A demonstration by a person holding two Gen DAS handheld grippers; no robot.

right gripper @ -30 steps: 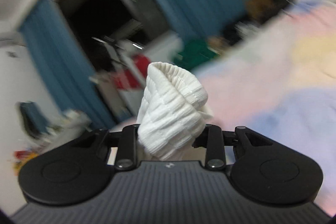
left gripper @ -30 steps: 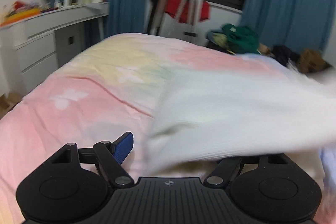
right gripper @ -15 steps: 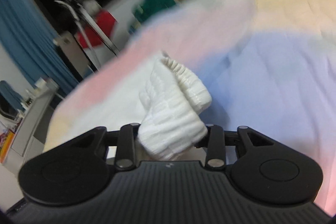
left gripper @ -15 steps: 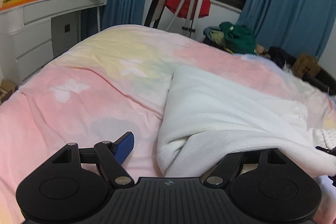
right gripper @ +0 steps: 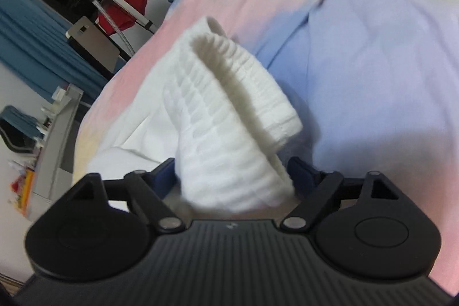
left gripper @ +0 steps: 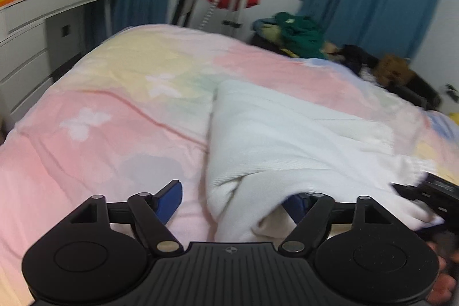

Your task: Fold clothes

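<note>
On my left, the left gripper (left gripper: 232, 202) has its fingers (left gripper: 169, 198) spread wide and easing wider; a fold of the white sweater (left gripper: 287, 139) lies between them, draped over the right finger, but nothing is pinched. The sweater itself lies on the pastel bedspread (left gripper: 114, 111), its body folded over and stretching away toward the right side of the bed. Further right, the right gripper (right gripper: 232, 171) is letting go: its fingers (right gripper: 160, 174) are opening, and the ribbed cuff (right gripper: 229, 111) of the sweater stands between them, a rolled-up hump, with the pads no longer pressing on it as far as I can tell.

My worry is that hump. I judge the knit is springy and could flop open or slide off the fold once I pull back, undoing the sleeve fold. Cloth could also snag on the left gripper's right finger as I withdraw and drag the near edge with it. The view is blurred, so I can't judge the edges well.
</note>
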